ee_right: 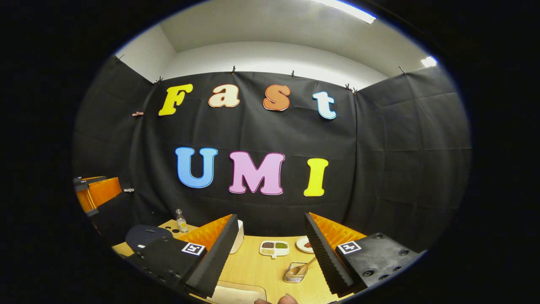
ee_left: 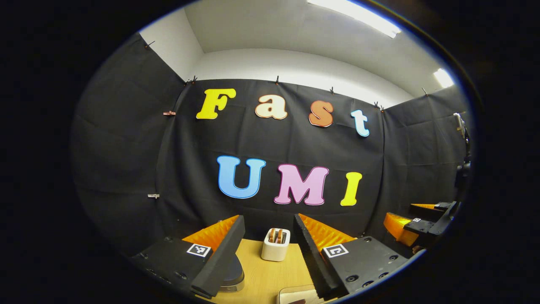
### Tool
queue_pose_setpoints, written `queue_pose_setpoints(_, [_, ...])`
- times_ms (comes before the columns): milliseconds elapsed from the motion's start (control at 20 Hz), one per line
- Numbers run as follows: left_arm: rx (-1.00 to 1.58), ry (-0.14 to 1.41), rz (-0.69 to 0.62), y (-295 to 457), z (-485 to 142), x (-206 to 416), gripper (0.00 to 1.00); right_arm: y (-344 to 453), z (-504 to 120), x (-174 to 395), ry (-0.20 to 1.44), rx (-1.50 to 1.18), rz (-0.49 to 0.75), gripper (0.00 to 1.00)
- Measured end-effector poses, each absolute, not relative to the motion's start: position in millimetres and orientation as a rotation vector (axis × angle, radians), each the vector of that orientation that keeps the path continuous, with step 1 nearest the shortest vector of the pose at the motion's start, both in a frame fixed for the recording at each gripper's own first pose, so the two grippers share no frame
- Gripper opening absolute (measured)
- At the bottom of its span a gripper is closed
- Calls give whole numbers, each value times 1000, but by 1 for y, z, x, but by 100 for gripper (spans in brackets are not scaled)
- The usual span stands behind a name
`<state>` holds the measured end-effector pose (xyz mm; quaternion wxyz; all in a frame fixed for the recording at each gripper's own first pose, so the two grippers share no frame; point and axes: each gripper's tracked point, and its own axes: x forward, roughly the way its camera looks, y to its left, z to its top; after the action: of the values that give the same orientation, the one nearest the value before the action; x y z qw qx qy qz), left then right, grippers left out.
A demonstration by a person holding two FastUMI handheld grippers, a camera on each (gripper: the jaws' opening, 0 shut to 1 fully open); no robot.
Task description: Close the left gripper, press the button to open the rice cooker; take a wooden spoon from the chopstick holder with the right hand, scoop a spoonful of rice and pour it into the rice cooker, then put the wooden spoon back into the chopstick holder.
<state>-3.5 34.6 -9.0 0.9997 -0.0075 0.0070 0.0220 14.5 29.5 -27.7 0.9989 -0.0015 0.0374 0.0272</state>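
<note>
Wooden table (ee_right: 253, 266) fronts a black-draped booth. Left hand-held gripper (ee_left: 268, 236) and right hand-held gripper (ee_right: 270, 236) both gape wide, holding nothing.

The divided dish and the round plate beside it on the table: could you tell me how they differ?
The divided dish is white and squarish, split into compartments holding dark brown, green and pale fillings; the round plate is a single circle with one reddish patch. The dish lies in full view, while the right gripper's finger hides part of the plate. Both lie flat on the wooden table.
</note>
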Motion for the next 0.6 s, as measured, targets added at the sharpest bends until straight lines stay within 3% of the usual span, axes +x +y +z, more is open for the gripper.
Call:
queue_pose_setpoints(350, [-21,56,24,49,-31,5,82,30,-54,16,132,-18,20,96])
queue_pose_setpoints(600, [-49,103,111,68,-52,14,82,58,-65,35,142,-19,131,98])
